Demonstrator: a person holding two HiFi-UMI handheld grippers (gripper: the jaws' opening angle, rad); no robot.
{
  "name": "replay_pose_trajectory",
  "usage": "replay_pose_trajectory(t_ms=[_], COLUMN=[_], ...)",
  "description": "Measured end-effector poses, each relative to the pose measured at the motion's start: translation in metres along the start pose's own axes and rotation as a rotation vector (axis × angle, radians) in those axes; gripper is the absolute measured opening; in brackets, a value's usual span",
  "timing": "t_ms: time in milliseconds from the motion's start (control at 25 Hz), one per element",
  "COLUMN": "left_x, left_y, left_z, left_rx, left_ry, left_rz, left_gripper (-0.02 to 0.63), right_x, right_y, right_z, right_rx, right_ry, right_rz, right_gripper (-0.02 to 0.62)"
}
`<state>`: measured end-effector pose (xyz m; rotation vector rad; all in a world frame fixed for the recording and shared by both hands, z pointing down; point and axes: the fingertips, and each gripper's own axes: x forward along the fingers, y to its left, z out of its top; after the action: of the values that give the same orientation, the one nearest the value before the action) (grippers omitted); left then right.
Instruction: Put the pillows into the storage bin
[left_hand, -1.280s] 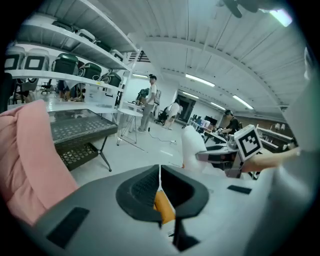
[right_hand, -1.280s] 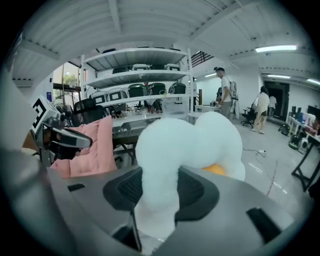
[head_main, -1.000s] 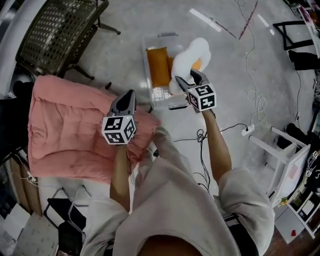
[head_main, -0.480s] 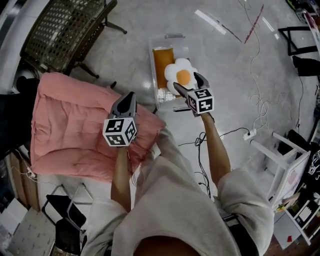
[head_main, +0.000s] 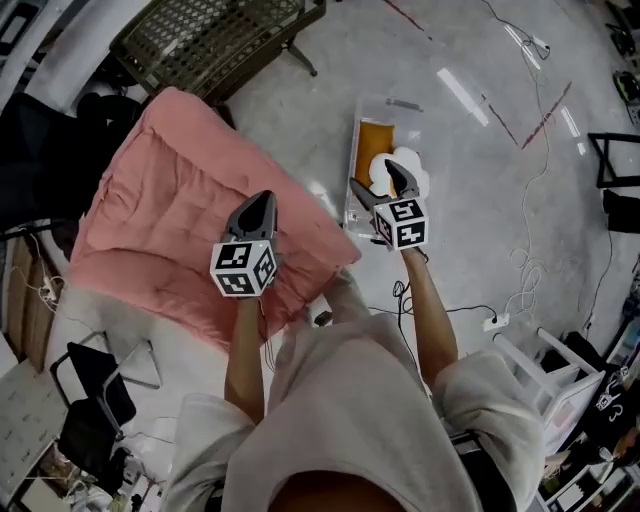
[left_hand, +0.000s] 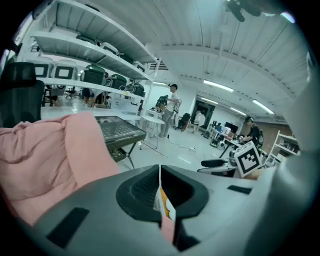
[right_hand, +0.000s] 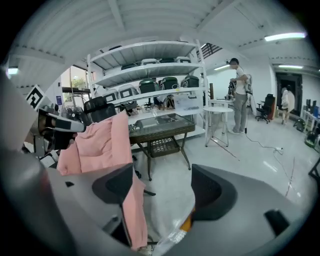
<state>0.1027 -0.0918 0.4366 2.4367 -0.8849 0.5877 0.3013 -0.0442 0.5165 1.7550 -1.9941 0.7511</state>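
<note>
A clear storage bin (head_main: 352, 205) stands on the floor and holds an orange pillow (head_main: 377, 140) and a white fried-egg pillow (head_main: 416, 180). My right gripper (head_main: 377, 178) hovers over the bin's near end. Its jaws stand apart and are closing, with nothing between them (right_hand: 162, 190). A corner of the bin (right_hand: 170, 241) shows just below them. A big pink cushion (head_main: 170, 200) lies left of the bin. My left gripper (head_main: 258, 202) hangs over the cushion's right part, shut and empty (left_hand: 160, 172). The pink cushion (left_hand: 45, 155) also fills the left of that view.
A dark mesh-topped table (head_main: 215, 35) stands beyond the cushion. Cables (head_main: 530, 230) and a power strip (head_main: 490, 322) trail over the floor at right. A white rack (head_main: 550, 370) stands lower right, a folding chair (head_main: 95, 385) lower left. People stand far off.
The right gripper held the egg pillow above the bin; its jaws opened and the pillow now lies in the bin. The left gripper stayed shut over the cushion.
</note>
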Motion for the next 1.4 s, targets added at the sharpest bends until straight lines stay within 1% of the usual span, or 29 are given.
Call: replay_pose_trajectory(t_ms=[160, 320, 400, 480, 520, 600, 720, 800, 840, 920, 1080, 1200, 1400], left_x=[-0.061, -0.131, -0.167, -0.205, -0.225, -0.263, -0.316, -0.346, -0.359, -0.380, -0.406, -0.416, -0.428], left_y=[0.042, 0.082, 0.101, 0.117, 0.126, 0.144, 0.170, 0.182, 0.186, 0.190, 0.193, 0.195, 0.201], left_z=[0.002, -0.009, -0.015, -0.021, -0.024, -0.030, -0.039, -0.046, -0.049, -0.053, -0.056, -0.054, -0.048], left_rx=[-0.040, -0.085, -0.110, -0.132, -0.141, -0.161, -0.192, -0.210, -0.219, -0.233, -0.235, -0.226, -0.212], left_ry=[-0.057, -0.095, -0.116, -0.134, -0.144, -0.166, -0.201, -0.221, -0.231, -0.248, -0.268, -0.283, -0.307], left_rz=[0.108, 0.217, 0.276, 0.332, 0.361, 0.421, 0.498, 0.543, 0.564, 0.595, 0.629, 0.641, 0.656], left_gripper=[0.017, 0.017, 0.017, 0.018, 0.018, 0.018, 0.017, 0.017, 0.018, 0.017, 0.018, 0.018, 0.017], right_x=[0.006, 0.006, 0.005, 0.001, -0.001, -0.002, -0.004, -0.007, -0.008, -0.014, -0.023, -0.027, -0.034], right_y=[0.072, 0.144, 0.176, 0.208, 0.224, 0.257, 0.302, 0.327, 0.337, 0.351, 0.370, 0.379, 0.392], right_z=[0.035, 0.056, 0.066, 0.074, 0.079, 0.088, 0.099, 0.105, 0.108, 0.112, 0.127, 0.139, 0.146], right_rx=[-0.087, -0.151, -0.183, -0.211, -0.224, -0.252, -0.292, -0.307, -0.315, -0.328, -0.349, -0.354, -0.371], right_ry=[-0.040, -0.066, -0.076, -0.083, -0.087, -0.094, -0.110, -0.118, -0.122, -0.126, -0.148, -0.169, -0.181], right_rz=[0.084, 0.170, 0.213, 0.251, 0.271, 0.309, 0.349, 0.371, 0.381, 0.396, 0.409, 0.415, 0.431], right_gripper=[0.304, 0.255, 0.241, 0.199, 0.195, 0.161, 0.126, 0.113, 0.093, 0.074, 0.024, 0.003, -0.002])
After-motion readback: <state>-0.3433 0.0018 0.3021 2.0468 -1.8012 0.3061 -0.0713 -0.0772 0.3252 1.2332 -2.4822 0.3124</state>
